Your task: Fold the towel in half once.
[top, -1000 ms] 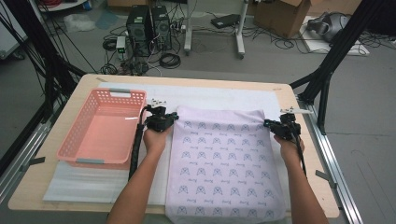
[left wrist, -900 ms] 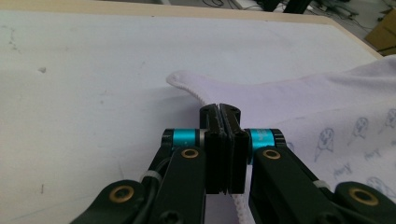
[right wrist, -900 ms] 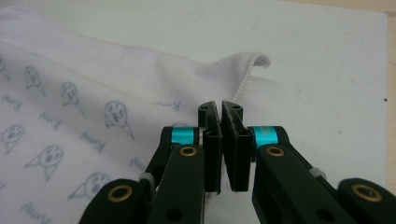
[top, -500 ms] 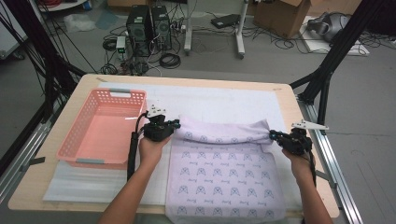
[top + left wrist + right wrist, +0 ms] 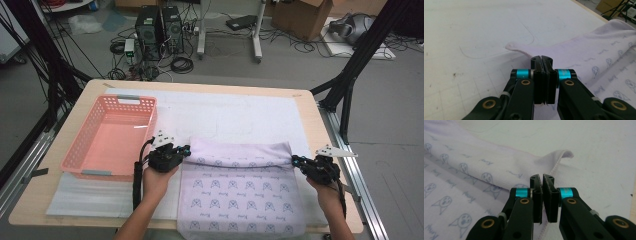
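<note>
Basket: a pink plastic basket with slotted walls (image 5: 80, 150) stands on the left part of the table, just beside the left gripper; nothing shows inside it.
Table: a light wooden table top (image 5: 305, 102) carries a white padded sheet (image 5: 235, 115) that spreads under the cloth and the basket.
Floor beyond: black computer towers (image 5: 157, 25), coiled cables and a cardboard box (image 5: 300, 12) lie past the far edge, well apart from the work.
In the way: nothing stands between the grippers and the cloth; the basket's near right corner is close to the left hand.
Cloth: a pale lilac rectangular cloth printed with small blue cat faces (image 5: 240, 192) lies on the sheet toward the near edge, its far part folded over toward the person into a rounded roll, its near end hanging slightly past the table edge.
Left gripper: the black left gripper with teal collars (image 5: 186, 149) sits at the left end of the fold; in the left gripper view (image 5: 541, 58) its jaws are pressed together on the cloth's hem.
Right gripper: the black right gripper (image 5: 296, 160) sits at the right end of the fold; in the right gripper view (image 5: 541, 177) its jaws are nearly closed, pinching the cloth's stitched edge, the corner curling up just beyond.
</note>
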`<state>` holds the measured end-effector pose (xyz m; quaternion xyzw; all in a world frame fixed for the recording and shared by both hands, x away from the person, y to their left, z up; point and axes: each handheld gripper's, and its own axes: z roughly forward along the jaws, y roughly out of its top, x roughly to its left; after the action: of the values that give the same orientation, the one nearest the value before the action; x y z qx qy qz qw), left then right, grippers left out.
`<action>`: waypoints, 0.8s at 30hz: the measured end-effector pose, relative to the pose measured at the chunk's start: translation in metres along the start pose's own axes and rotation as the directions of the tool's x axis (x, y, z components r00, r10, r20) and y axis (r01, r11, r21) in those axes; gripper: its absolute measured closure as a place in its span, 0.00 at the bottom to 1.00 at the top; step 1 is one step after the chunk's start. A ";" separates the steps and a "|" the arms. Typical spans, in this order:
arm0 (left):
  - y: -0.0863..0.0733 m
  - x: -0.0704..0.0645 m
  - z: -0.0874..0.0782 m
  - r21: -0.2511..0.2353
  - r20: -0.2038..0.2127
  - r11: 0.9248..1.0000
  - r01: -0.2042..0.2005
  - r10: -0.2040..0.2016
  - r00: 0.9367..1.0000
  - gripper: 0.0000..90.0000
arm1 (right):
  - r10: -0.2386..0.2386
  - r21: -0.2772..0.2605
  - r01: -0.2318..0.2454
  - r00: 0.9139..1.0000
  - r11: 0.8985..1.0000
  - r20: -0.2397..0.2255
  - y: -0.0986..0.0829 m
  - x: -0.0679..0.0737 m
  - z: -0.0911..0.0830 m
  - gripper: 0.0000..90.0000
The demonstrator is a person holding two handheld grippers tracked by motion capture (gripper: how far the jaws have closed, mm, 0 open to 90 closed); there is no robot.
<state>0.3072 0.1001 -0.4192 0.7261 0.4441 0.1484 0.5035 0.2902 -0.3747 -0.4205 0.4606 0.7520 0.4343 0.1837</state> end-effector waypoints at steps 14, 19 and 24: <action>-0.036 -0.011 -0.017 0.042 0.028 0.999 -0.030 0.029 0.999 0.92 | -0.013 0.063 0.013 1.000 0.998 -0.007 -0.028 0.017 -0.022 0.92; -0.021 0.000 -0.001 0.048 0.025 0.997 0.059 -0.060 0.998 0.55 | 0.072 0.031 -0.073 0.997 0.997 0.021 -0.018 0.009 -0.016 0.64; -0.009 0.011 0.019 0.072 0.000 0.993 0.091 -0.092 0.996 0.51 | 0.089 0.070 -0.093 0.994 0.993 0.056 0.005 -0.001 0.005 0.55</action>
<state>0.3214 0.0981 -0.4379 0.7229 0.4811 0.1078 0.4841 0.2964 -0.3718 -0.4188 0.5120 0.7403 0.4025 0.1669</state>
